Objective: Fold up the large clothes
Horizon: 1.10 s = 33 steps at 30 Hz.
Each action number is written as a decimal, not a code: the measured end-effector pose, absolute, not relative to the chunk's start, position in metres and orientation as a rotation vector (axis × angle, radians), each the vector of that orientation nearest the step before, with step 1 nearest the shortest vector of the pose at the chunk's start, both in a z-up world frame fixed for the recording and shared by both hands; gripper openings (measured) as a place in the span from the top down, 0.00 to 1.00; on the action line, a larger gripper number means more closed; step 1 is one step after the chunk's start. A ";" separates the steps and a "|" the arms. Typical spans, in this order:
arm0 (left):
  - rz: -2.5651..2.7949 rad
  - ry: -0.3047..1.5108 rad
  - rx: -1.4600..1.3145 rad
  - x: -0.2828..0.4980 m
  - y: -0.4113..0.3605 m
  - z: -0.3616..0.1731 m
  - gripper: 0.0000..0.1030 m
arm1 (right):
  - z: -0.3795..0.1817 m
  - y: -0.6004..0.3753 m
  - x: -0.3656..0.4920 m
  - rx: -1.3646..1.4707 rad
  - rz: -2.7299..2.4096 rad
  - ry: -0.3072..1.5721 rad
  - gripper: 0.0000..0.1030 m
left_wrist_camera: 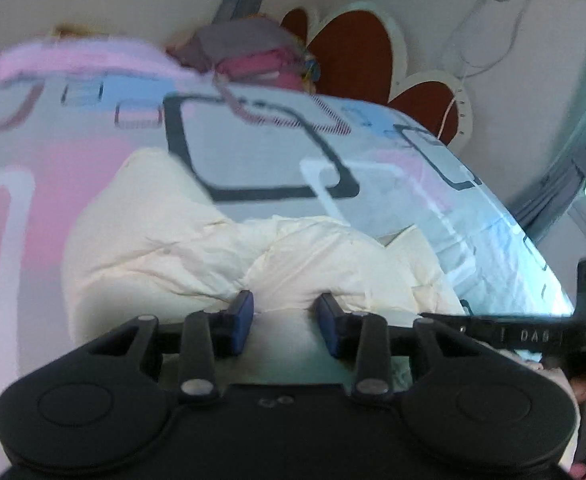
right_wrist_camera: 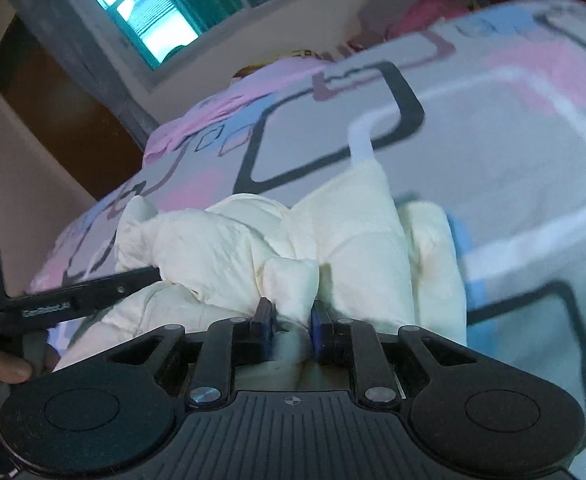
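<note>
Here, a cream padded garment (left_wrist_camera: 229, 248) is seen lying bunched on a bed covered by a patterned sheet (left_wrist_camera: 253, 152) of pink, blue and grey with dark outlined squares. The garment sits at the near edge of that sheet, well apart from the pile of pillows (left_wrist_camera: 253, 60) at the headboard end.

The left claw (left_wrist_camera: 285, 320) is held with a clear gap between its blue pads, which rest against the garment's near side; cream cloth lies between them, but whether it is pinched cannot be told. The right claw (right_wrist_camera: 291, 322) is drawn closer together, and a fold of the garment (right_wrist_camera: 293, 280) is caught between its pads. Each claw is visible at the edge of the other's view, so both are judged to be working the same near hem.

For the step to be done well, a firm bite should be secured by the left claw before any lift is begun. The two claws should then be spread apart along the hem, so the puffy cloth is pulled taut and laid flat on the sheet. Slipping of the thick filling should be expected.
</note>
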<state>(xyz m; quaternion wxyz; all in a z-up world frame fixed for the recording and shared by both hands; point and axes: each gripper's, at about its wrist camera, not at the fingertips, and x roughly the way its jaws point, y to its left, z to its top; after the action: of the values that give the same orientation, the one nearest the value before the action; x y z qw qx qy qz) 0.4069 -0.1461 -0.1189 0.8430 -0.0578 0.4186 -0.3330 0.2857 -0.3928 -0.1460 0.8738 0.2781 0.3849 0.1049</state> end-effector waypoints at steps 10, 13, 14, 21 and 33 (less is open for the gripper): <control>-0.709 0.828 -0.119 0.380 -0.128 -0.088 0.55 | -0.093 -0.399 0.265 0.479 0.139 0.734 0.26; -0.730 0.758 -0.136 0.344 -0.110 -0.072 0.54 | -0.062 -0.398 0.237 0.439 0.194 0.657 0.20; -0.738 0.748 -0.126 0.331 -0.106 -0.069 0.54 | -0.057 -0.395 0.231 0.418 0.208 0.652 0.20; -0.781 0.697 -0.082 0.254 -0.101 -0.057 0.57 | -0.056 -0.347 0.181 0.244 0.296 0.731 0.48; -0.759 0.813 0.018 0.227 -0.120 -0.109 0.57 | -0.136 -0.333 0.157 0.260 0.205 0.881 0.48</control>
<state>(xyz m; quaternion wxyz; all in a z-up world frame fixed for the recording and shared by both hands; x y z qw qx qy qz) 0.2270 -0.1199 -0.1087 0.8493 0.0087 0.3858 -0.3603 0.1565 -0.3332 -0.1356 0.8913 0.1250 0.4244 0.0988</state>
